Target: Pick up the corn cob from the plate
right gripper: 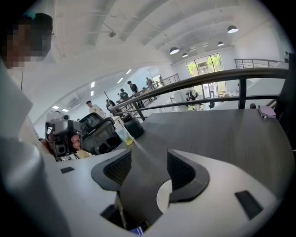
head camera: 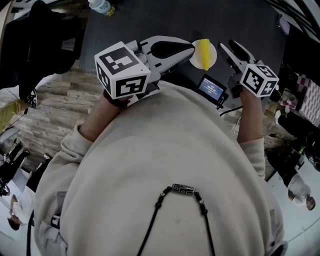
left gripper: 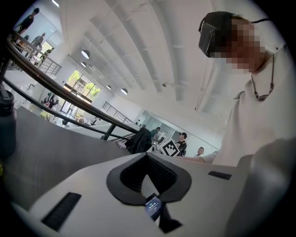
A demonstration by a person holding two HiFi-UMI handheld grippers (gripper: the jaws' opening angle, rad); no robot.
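A yellow corn cob (head camera: pixel 204 53) lies on a small white plate (head camera: pixel 212 60) on the dark table. My left gripper (head camera: pixel 190 47) points at the plate from the left, its tips just short of the rim. In the left gripper view its jaws (left gripper: pixel 148 156) meet at the tips, shut and empty. My right gripper (head camera: pixel 227 48) hovers just right of the plate. In the right gripper view it (right gripper: pixel 148 159) stands open with only dark table between the pads. The plate's edge (right gripper: pixel 163 200) shows under its right jaw; the cob is hidden there.
A small device with a lit screen (head camera: pixel 212 88) sits on the table's near edge, below the plate, a cable trailing from it. A water bottle (head camera: pixel 101 6) stands at the far left; it (right gripper: pixel 123 134) shows beside a dark flask (right gripper: pixel 135 126). Wooden floor lies to the left.
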